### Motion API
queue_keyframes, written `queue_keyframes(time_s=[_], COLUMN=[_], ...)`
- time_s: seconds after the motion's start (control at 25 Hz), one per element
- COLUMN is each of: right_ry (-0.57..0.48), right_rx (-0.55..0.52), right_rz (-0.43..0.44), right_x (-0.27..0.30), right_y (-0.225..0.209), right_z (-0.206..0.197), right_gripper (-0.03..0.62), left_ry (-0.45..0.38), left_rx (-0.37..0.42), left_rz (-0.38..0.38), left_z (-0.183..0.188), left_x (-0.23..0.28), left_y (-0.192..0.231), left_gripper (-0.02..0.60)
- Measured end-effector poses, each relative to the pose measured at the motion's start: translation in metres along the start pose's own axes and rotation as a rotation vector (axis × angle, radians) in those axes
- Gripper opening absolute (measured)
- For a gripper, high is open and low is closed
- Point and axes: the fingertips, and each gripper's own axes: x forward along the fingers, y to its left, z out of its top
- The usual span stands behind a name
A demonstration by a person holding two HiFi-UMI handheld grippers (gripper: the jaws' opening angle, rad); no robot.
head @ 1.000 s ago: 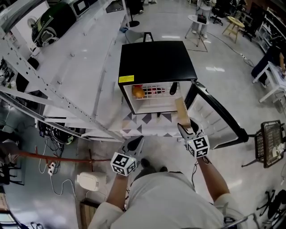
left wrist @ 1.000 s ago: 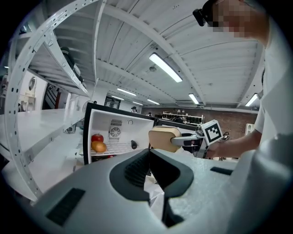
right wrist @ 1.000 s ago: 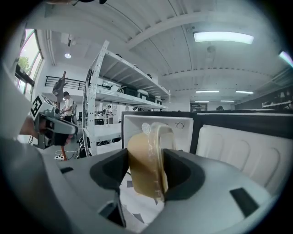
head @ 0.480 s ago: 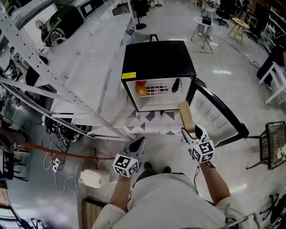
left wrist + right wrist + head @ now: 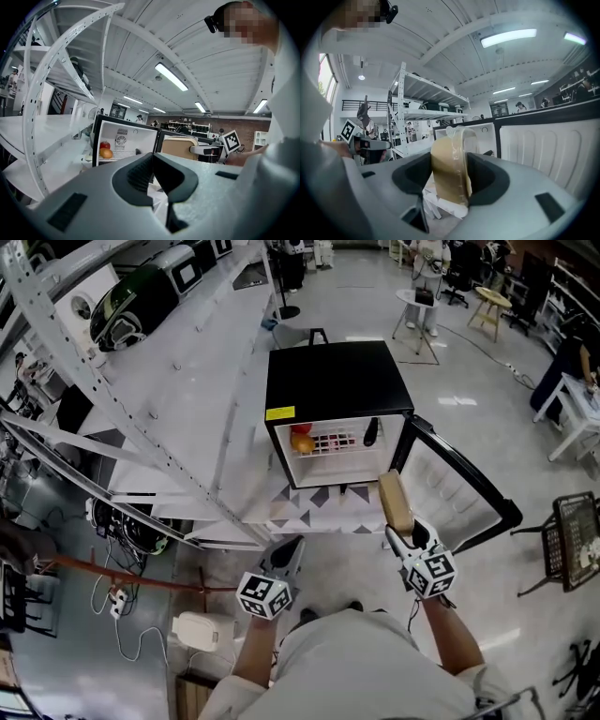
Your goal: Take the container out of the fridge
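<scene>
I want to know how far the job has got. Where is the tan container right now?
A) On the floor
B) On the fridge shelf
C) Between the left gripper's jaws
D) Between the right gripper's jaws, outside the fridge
D: the right gripper has its jaws pressed on the container, and the head view shows the container held in front of the open fridge.

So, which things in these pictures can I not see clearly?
- Container contents: right gripper view, only a tan side shows.
- Fridge bottom: left gripper view, the left gripper covers it.
- Dark object on the fridge shelf: head view, too small.
- Yellow label print: head view, too small.
</scene>
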Motion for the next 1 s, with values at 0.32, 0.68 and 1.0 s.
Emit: queue_keyframes(time_s=[0.32, 0.68, 1.0], right_ry=[-0.021, -0.026, -0.018], right_rx=[0.005, -0.002, -0.001], right_rz=[-0.041, -0.06, -0.07], right_x=[-0.001, 0.005, 0.004], right_y=[0.021, 0.031, 0.036], right_z=[0.017, 0.022, 0.019], right_gripper=[0.242, 0.242, 0.244], left_ry=[-0.039, -0.041, -0.034], left_rx=[-0.016, -0.008, -0.011], left_rz=[-0.06, -0.078, -0.085], left_z=[0.022, 0.025, 0.022], left_x=[-0.01, -0.011, -0.013], left_y=[0.01, 0.023, 0.026], left_gripper=[0.005, 0.005, 0.005])
